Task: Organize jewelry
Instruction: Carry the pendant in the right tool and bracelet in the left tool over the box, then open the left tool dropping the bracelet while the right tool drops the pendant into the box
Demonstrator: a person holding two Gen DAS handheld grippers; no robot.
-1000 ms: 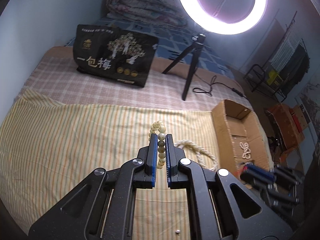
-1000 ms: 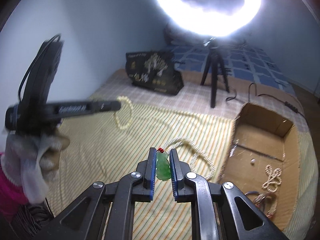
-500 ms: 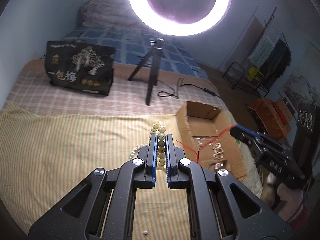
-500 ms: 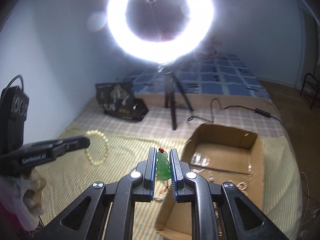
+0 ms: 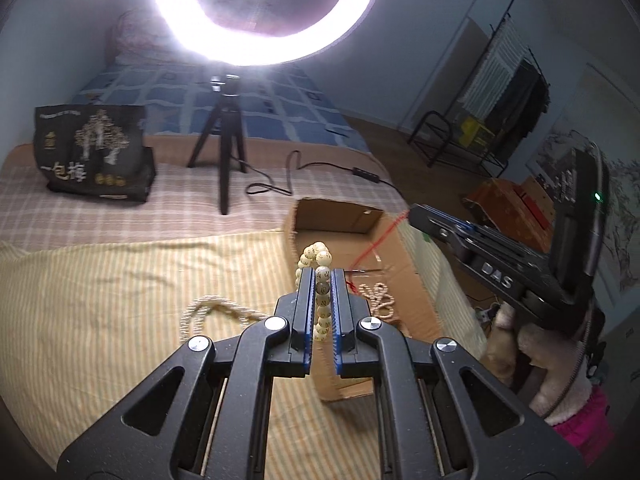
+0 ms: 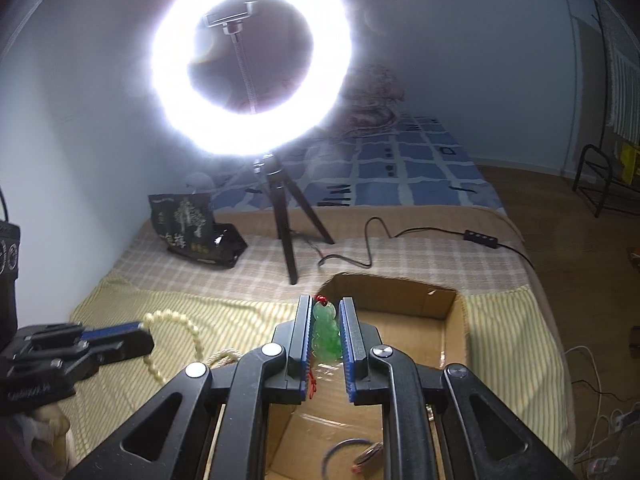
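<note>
My left gripper (image 5: 323, 276) is shut on a cream bead bracelet (image 5: 320, 256) and holds it in the air beside the near left wall of an open cardboard box (image 5: 336, 220). My right gripper (image 6: 325, 312) is shut on a green jade pendant (image 6: 326, 332) with a red cord, held above the box (image 6: 400, 292). In the left wrist view the right gripper (image 5: 416, 216) reaches over the box from the right, its red cord (image 5: 376, 240) hanging into it. A pearl piece (image 5: 378, 300) lies inside the box. A cream rope necklace (image 5: 208, 308) lies on the striped cloth.
A ring light on a black tripod (image 5: 226, 140) stands behind the box, its cable (image 5: 304, 176) trailing right. A black printed bag (image 5: 92, 152) sits at the back left. Small rings and a dark item (image 6: 360, 452) lie in the box's near end. The bed edge drops off to the right.
Both grippers have moved right, from over the striped cloth to the cardboard box. The right gripper with the pendant now hangs over the box; the left gripper with the bracelet has reached its left wall.
</note>
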